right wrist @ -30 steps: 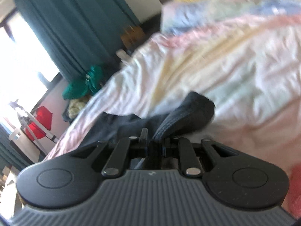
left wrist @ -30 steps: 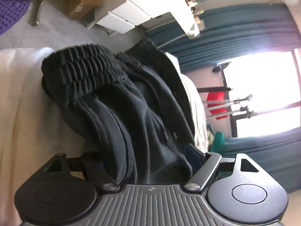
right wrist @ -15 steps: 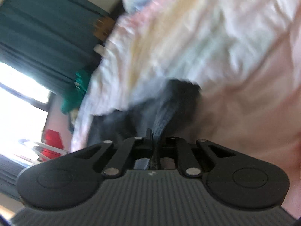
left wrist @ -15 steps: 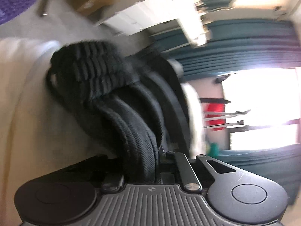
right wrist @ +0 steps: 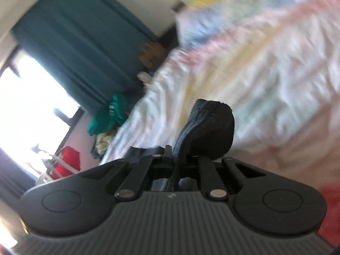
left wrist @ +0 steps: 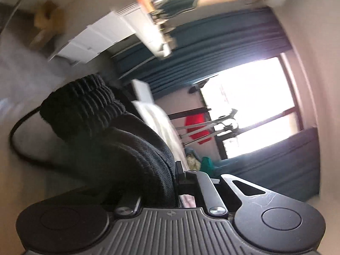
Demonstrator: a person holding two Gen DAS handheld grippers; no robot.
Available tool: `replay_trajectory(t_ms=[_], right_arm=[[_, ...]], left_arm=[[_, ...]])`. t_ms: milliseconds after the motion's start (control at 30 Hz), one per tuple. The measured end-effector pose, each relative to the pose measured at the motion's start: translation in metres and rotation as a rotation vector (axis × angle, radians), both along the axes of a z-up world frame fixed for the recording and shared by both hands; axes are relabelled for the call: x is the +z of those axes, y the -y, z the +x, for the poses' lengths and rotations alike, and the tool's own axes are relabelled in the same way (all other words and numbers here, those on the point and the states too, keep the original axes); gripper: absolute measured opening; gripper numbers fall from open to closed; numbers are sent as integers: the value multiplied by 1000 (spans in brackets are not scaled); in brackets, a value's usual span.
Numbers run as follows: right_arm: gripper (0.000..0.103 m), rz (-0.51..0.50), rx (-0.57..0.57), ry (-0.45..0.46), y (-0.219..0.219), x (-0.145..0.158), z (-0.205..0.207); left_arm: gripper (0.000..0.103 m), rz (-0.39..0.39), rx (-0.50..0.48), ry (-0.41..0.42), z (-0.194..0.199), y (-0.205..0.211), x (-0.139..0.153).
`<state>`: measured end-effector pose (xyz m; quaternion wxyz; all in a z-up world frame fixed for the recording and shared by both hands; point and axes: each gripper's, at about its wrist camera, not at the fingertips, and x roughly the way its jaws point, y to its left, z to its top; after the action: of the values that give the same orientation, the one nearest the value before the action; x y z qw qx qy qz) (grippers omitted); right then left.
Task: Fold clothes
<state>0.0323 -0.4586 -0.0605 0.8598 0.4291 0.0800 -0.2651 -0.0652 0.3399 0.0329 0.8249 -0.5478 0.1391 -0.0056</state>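
Left gripper (left wrist: 177, 182): jaws drawn together, clamped on a thick bunch of the black garment (left wrist: 119, 148).
Black garment, left view: the cloth rises up and to the left out of the left gripper, ending in a ribbed elastic band (left wrist: 82, 104) at the far upper left; a thin black cord (left wrist: 16, 142) loops out to the left of it.
Beyond the left gripper: pale bed (left wrist: 161, 125) just right of the cloth, teal curtains (left wrist: 212, 46) above and to the right, bright window (left wrist: 250, 97) far right, white drawers (left wrist: 93, 40) upper left.
Right gripper (right wrist: 175, 163): jaws together, pinching a narrow fold of the black garment (right wrist: 208, 127).
Black garment, right view: it bulges up and slightly right from the right gripper's tips, lifted in front of the bedding.
Around the right gripper: window (right wrist: 27, 97) and teal curtain (right wrist: 80, 40) to the left, a green item (right wrist: 106, 116) beside the bed, the pastel bed cover (right wrist: 265, 63) blurred to the right.
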Motion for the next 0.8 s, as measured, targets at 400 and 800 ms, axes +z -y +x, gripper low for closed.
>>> replay_trajectory(t_ms=[400,800], right_arm=[[7,-223,38,-70,-3,45,198],[8,-337,165,-334,-8,-46,421]], left_arm=[[7,131,-8,-48,247,-7,59],[8,243,36,-361,476,10,-47]])
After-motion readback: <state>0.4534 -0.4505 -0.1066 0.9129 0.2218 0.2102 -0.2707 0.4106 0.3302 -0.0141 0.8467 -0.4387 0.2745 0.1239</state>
